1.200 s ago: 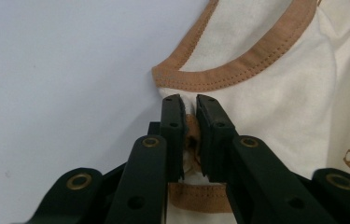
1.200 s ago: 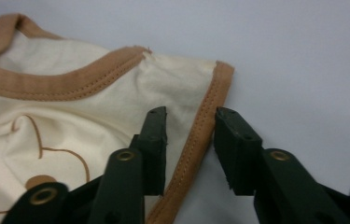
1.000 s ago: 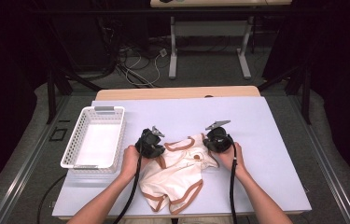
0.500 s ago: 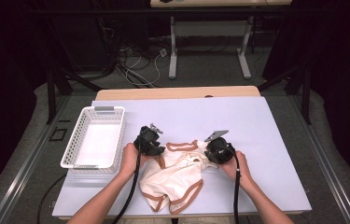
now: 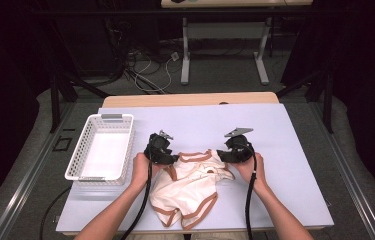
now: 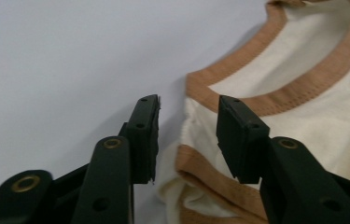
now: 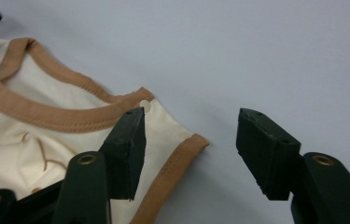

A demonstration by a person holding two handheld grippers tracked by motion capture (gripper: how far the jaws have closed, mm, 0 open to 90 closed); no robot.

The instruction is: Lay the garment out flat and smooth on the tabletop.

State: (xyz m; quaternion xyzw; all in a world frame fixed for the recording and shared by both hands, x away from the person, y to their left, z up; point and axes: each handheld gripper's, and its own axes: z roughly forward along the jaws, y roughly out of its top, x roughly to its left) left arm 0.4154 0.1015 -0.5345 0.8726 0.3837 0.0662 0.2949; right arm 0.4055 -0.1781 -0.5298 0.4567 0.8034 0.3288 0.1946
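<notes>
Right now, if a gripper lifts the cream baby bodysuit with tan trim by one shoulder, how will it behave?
The cream baby bodysuit with tan trim lies rumpled and folded, so it would probably hang limp. The thin fabric looks light. Pushed across the smooth table, it would likely bunch rather than slide.

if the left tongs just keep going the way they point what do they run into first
Most likely the cream garment: its brown-trimmed edge lies right ahead of the left tongs, whose jaws have just been opening and stand apart with nothing pressed between them. Depth is unclear; they could graze the table first.

Bright even light on the table, dark surroundings, near parts softly blurred
</notes>
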